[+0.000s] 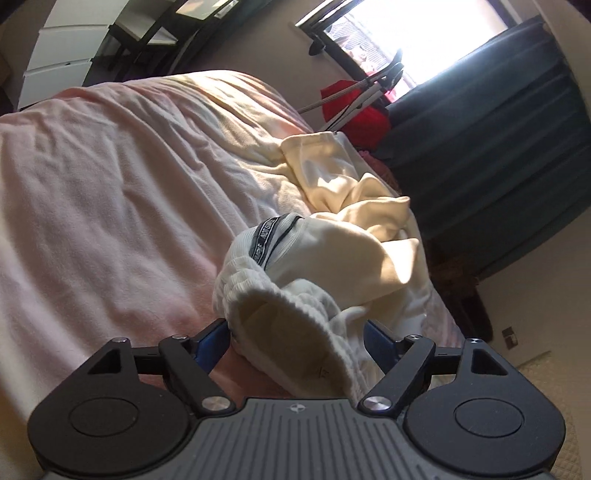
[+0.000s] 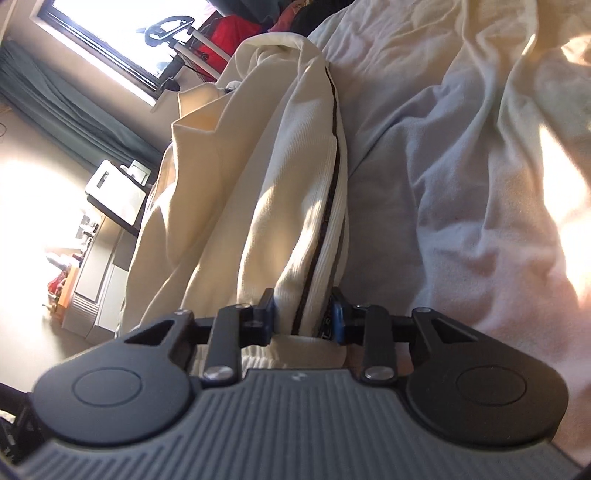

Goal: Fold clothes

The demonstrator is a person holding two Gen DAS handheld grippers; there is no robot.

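Note:
A cream sweatshirt (image 1: 332, 251) with ribbed hem and a dark patterned neck tape lies crumpled on the pink bed blanket (image 1: 110, 192), near the bed's right edge. My left gripper (image 1: 295, 332) is open, its blue-padded fingers (image 1: 212, 341) set wide on either side of the ribbed hem, which bulges between them. In the right wrist view the same cream garment (image 2: 258, 177) hangs stretched away from my right gripper (image 2: 303, 314), which is shut on its ribbed edge with the dark stripe. The blanket (image 2: 461, 166) lies to the right of it.
A window (image 1: 424, 33) with dark teal curtains (image 1: 498, 147) is beyond the bed. A red item and a white rack (image 1: 354, 107) stand by it. White drawers (image 1: 62, 48) are at far left. Shelves and clutter (image 2: 92, 229) line the floor.

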